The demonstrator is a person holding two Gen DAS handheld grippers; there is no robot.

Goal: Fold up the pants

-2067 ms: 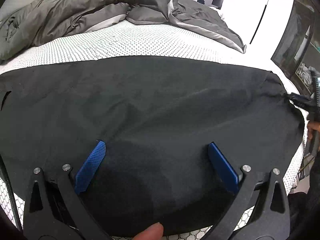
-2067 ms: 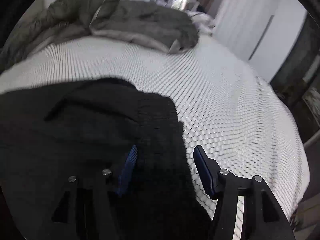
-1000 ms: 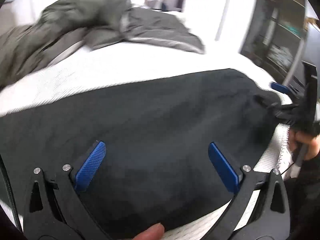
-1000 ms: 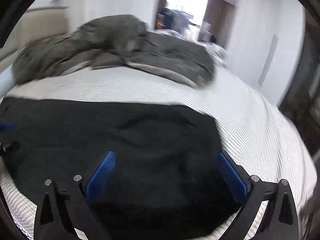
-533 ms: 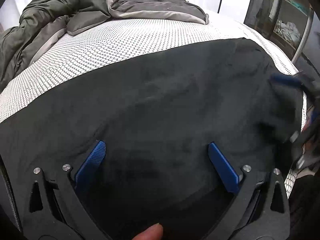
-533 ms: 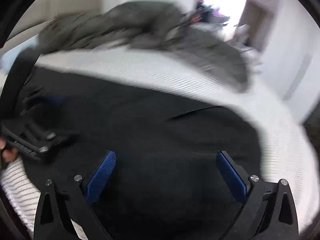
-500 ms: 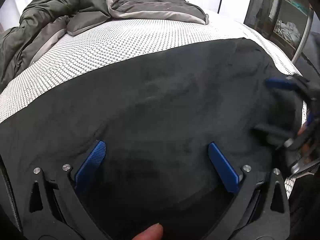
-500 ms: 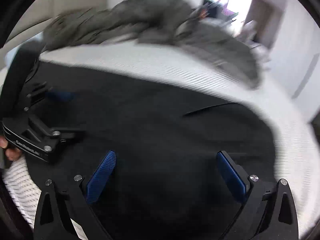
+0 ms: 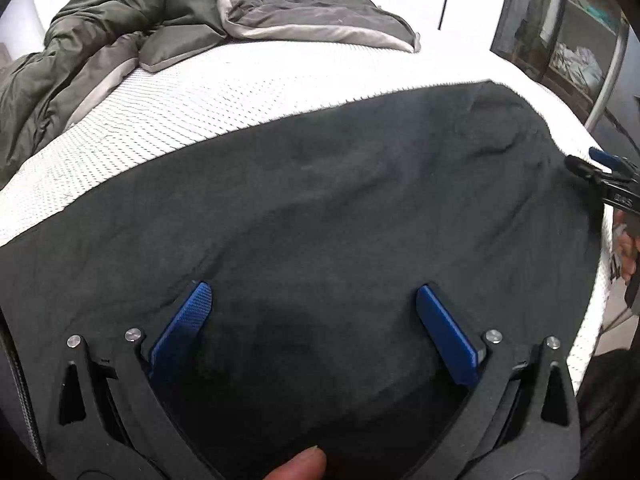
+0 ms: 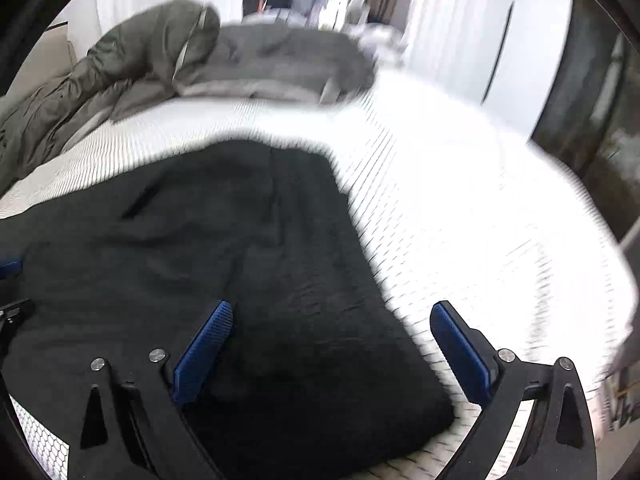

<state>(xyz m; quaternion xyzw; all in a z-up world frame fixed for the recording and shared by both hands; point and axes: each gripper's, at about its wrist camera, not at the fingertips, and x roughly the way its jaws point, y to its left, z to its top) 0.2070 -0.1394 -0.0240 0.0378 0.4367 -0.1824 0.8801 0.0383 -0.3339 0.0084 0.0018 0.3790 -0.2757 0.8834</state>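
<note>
Black fabric fills the lower part of both wrist views: the pants [image 9: 340,208] lie spread flat across the near side of a bed, on a white mattress cover [image 9: 208,92] with a fine dotted weave. The left gripper [image 9: 316,300] hovers low over the middle of the cloth, its blue-padded fingers [image 9: 184,324] spread wide with nothing between them but the fabric beneath. A fingertip [image 9: 296,466] of the person holding it shows at the bottom edge.

The right gripper [image 10: 332,316] is likewise spread apart and holds nothing. The end of the pants [image 10: 248,264] runs up between its fingers; the left pad sits over the cloth, the right pad over bare mattress cover [image 10: 460,208] just past the cloth's edge. This view is blurred, so whether the pads touch the fabric cannot be told.

In the left wrist view the right gripper [image 9: 604,176] appears at the far right edge of the pants, with part of the person's hand [image 9: 626,248] behind it.

Behind the pants, well apart from them, a rumpled olive-grey duvet [image 9: 132,36] is heaped along the far side of the bed. To the right stands a dark shelving unit [image 9: 560,32] with pale folded items on its shelves, too small to identify.
</note>
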